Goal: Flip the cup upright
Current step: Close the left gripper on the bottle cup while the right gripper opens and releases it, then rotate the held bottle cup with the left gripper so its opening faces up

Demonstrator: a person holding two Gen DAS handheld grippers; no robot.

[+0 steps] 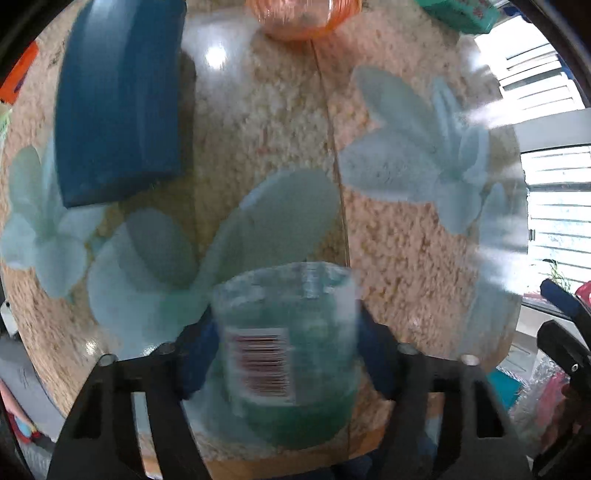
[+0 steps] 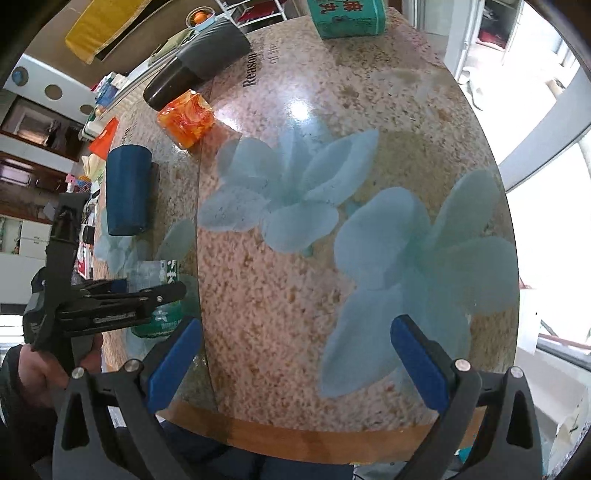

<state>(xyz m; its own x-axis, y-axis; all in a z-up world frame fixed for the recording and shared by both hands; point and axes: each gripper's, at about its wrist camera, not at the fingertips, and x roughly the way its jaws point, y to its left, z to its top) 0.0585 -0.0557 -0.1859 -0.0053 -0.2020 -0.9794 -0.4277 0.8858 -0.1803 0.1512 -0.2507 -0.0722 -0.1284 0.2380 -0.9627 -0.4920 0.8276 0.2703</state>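
A clear plastic cup [image 1: 286, 354] with a green label and a barcode sits between the blue pads of my left gripper [image 1: 286, 343], which is shut on it just above the table's near edge. The view is blurred by motion. In the right wrist view the same cup [image 2: 162, 295] shows at the left, held by the left gripper [image 2: 162, 291]. My right gripper [image 2: 295, 354] is open and empty over the table's near edge, its blue pads [image 2: 417, 358] wide apart.
A round speckled table [image 2: 332, 92] with pale blue flower prints. A dark blue cup [image 2: 127, 188] stands at the left, also in the left wrist view [image 1: 118, 99]. An orange glass [image 2: 186, 118], a black object [image 2: 195, 62] and a teal box [image 2: 347, 16] stand at the far side.
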